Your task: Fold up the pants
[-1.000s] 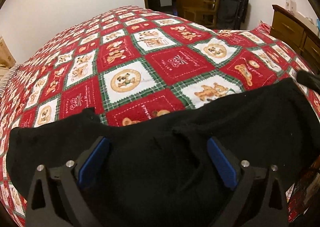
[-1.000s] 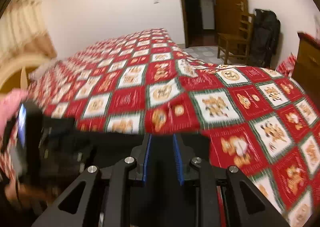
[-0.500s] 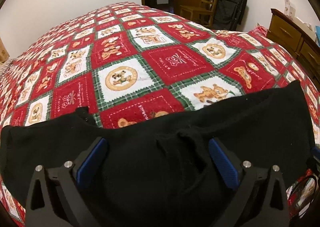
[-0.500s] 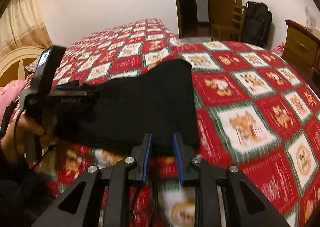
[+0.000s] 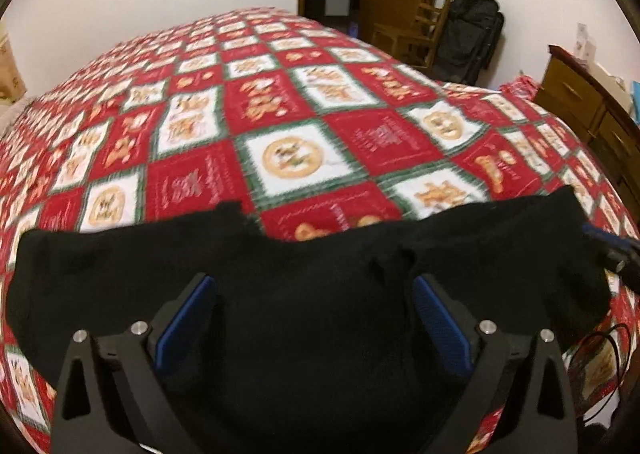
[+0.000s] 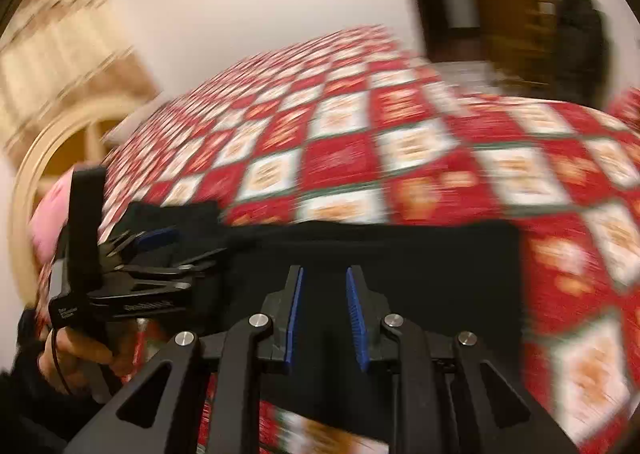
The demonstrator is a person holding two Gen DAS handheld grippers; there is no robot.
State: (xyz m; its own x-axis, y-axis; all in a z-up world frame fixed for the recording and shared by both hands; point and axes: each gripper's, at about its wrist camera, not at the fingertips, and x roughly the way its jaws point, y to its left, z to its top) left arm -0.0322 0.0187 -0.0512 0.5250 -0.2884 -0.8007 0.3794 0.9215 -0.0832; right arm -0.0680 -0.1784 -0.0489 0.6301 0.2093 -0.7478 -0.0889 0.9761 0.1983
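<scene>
The black pants (image 5: 304,286) lie spread across the near edge of the bed, on a red, white and green checked quilt (image 5: 288,126). My left gripper (image 5: 312,286) is wide open, its blue pads on either side of the fabric, nothing pinched. My right gripper (image 6: 324,274) hovers over the pants (image 6: 420,266) in the blurred right wrist view; its jaws stand narrowly apart with an empty gap. The left gripper (image 6: 160,242) shows at the left of that view, held in a hand. The right gripper's blue tip (image 5: 608,242) shows at the pants' right end.
A wooden dresser (image 5: 580,102) stands right of the bed. A wooden chair (image 5: 416,30) and a black bag (image 5: 468,34) stand by the door at the back. A pink pillow (image 6: 52,214) and a curved headboard (image 6: 40,150) are at the left.
My right gripper has swung back over the right end of the pants and its jaws have parted a little. My left gripper has stayed wide open over the pants, lifting slightly.
</scene>
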